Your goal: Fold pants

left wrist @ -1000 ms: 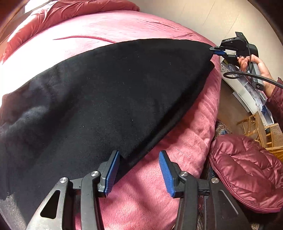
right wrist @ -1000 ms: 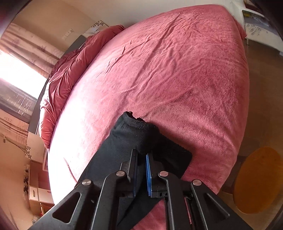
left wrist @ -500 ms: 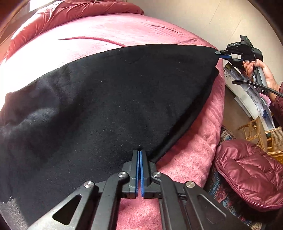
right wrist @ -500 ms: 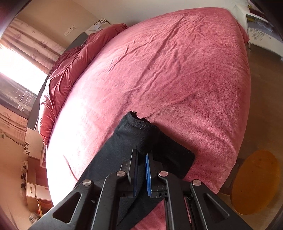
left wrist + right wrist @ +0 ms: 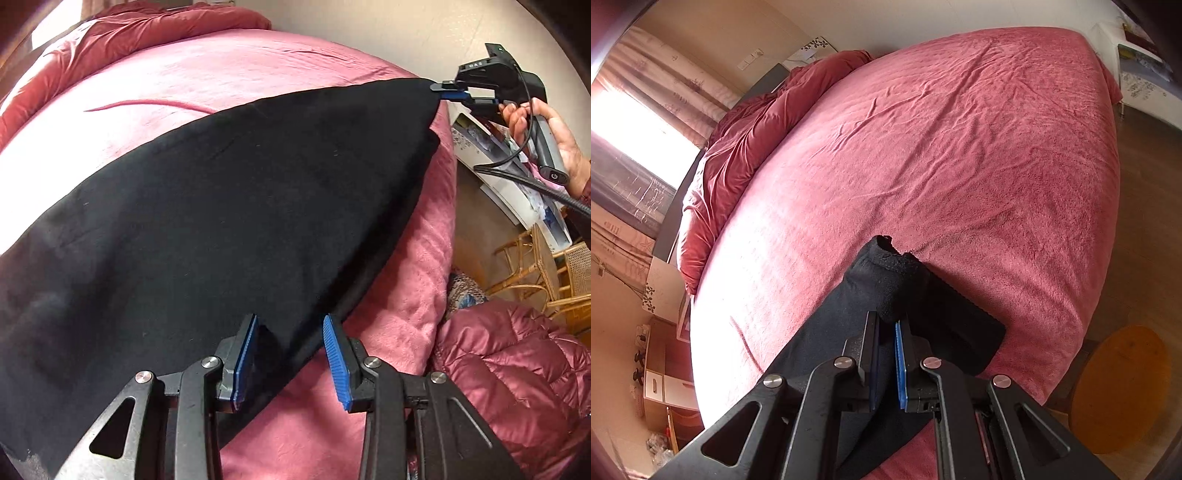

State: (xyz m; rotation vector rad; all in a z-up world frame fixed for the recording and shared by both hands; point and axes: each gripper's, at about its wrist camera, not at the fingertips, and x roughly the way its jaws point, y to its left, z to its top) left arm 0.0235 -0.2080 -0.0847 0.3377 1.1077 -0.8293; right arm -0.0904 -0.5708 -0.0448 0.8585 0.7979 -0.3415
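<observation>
- Since half a second back, the left gripper (image 5: 290, 360) has popped its jaws apart again (they were pinched flat together on the near edge of the cloth), and now the blue pads (image 5: 334, 363) stand partly spread with the edge of the black pants (image 5: 229, 206) lying between them, not squeezed.
- Right gripper (image 5: 886, 354) hasn't budged its grip: jaws nearly closed, clamped on a bunched, hemmed end of the pants (image 5: 886, 280) that sticks up above the fingertips.
- From the left wrist view you can also see that right gripper (image 5: 448, 92) off at the far corner, pulling the fabric to a taut point, with the person's hand (image 5: 554, 140) wrapped round its handle and a cable hanging off it.
- Pants are spread wide and mostly flat across the pink bedspread (image 5: 399, 295), close to the near edge of the bed.
- Further out: a rumpled red duvet (image 5: 738, 147) piled at the head end, a puffy maroon jacket (image 5: 517, 369) beside the bed, and some wicker chairs (image 5: 546, 273) behind it.
- Right wrist view also catches a bright window with curtains (image 5: 631, 125) and a round orange stool (image 5: 1123, 387) on the floor.
</observation>
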